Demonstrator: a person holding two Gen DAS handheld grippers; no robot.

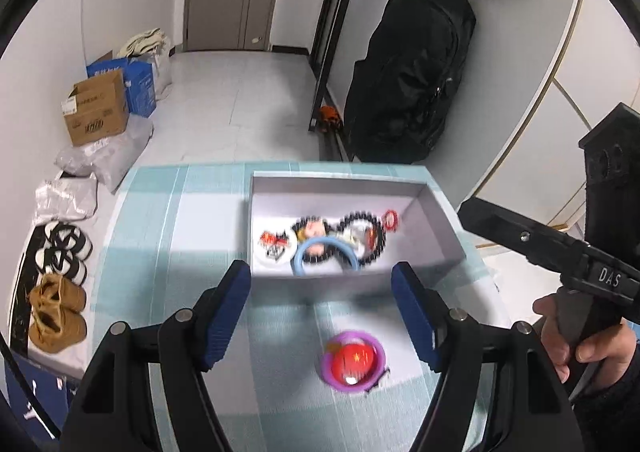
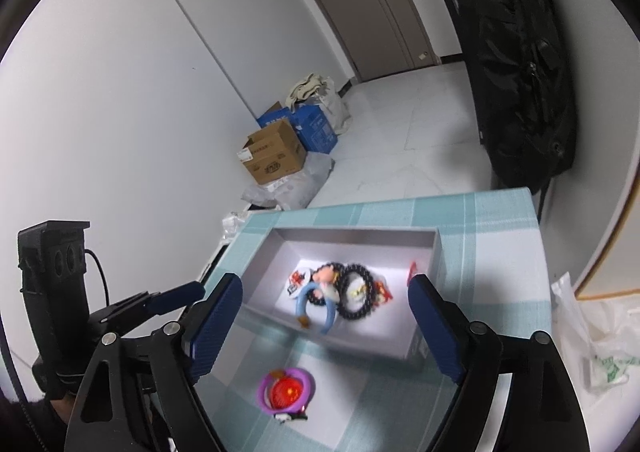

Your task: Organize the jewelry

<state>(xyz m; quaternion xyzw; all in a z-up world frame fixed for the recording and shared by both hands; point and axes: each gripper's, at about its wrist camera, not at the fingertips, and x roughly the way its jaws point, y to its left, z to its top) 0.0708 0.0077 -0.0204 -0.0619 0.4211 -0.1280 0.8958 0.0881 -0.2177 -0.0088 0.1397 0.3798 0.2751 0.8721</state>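
1. We hold both grippers above the checked cloth (image 1: pixel 168 236), and neither has anything in it: the left gripper (image 1: pixel 322 316) has its jaws spread wide, and so does the right gripper (image 2: pixel 324 328).
2. The one piece not yet put away is the purple ring (image 1: pixel 354 362) with a red badge (image 1: pixel 354 360) lying inside it. It sits on the cloth just in front of the box (image 1: pixel 344 184), between the spread fingers in both views.
3. The box already holds a heap — a blue ring (image 1: pixel 326 256), black beads (image 1: pixel 362 238), a small red ring (image 1: pixel 391 219) and some badges whose details are too blurred to read.
4. Risk one: both grippers point at the same piece, so we judge they could knock together if both come down on it.
5. Risk two: the ring and the badge look like separate items — pinching the ring alone may leave the badge behind or flick it across the cloth.
6. Risk three: the piece lies close to the box's near wall, so a low carry could catch on that wall and shove the box.
7. Risk four: dropping it onto the heap could tangle it with the beads.
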